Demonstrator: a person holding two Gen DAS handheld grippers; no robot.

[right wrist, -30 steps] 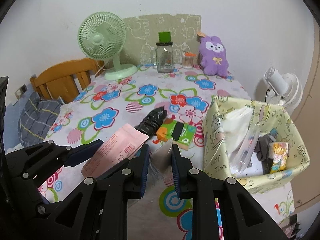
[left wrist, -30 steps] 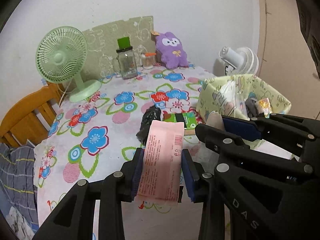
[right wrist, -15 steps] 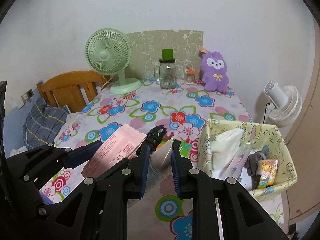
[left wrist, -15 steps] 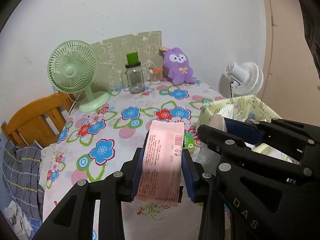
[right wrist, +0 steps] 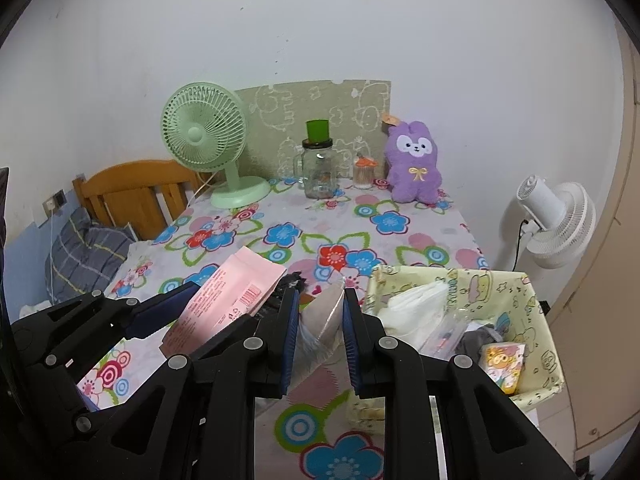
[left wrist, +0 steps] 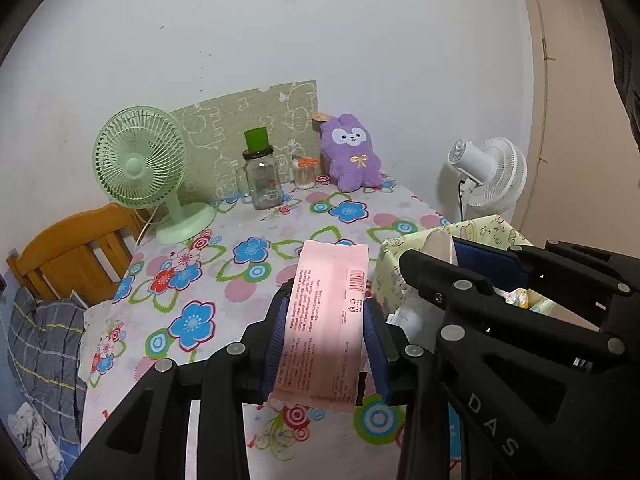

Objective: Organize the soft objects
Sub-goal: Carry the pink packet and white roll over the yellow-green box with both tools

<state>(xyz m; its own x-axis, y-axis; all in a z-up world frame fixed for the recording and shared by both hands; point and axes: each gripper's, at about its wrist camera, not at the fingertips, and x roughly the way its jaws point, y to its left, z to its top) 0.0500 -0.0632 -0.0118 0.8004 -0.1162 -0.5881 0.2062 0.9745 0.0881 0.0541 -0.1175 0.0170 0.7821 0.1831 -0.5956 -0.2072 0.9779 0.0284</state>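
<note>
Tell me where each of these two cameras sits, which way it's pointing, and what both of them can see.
Left wrist: on the left gripper, above the table's near edge, facing the far wall; its fingers clamp a pink packet; the right gripper crosses at right.
Right wrist: on the right gripper, facing likewise; it holds a clear plastic bag; the left gripper shows at left.
Shared: green fan, purple plush, yellow basket.

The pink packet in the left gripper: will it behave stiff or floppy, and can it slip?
The pink packet likely feels light and fairly flat: it stands up past the left gripper without drooping. Its printed film looks smooth, so it might slide if the grip loosens. It probably bends easily under pressure.
</note>
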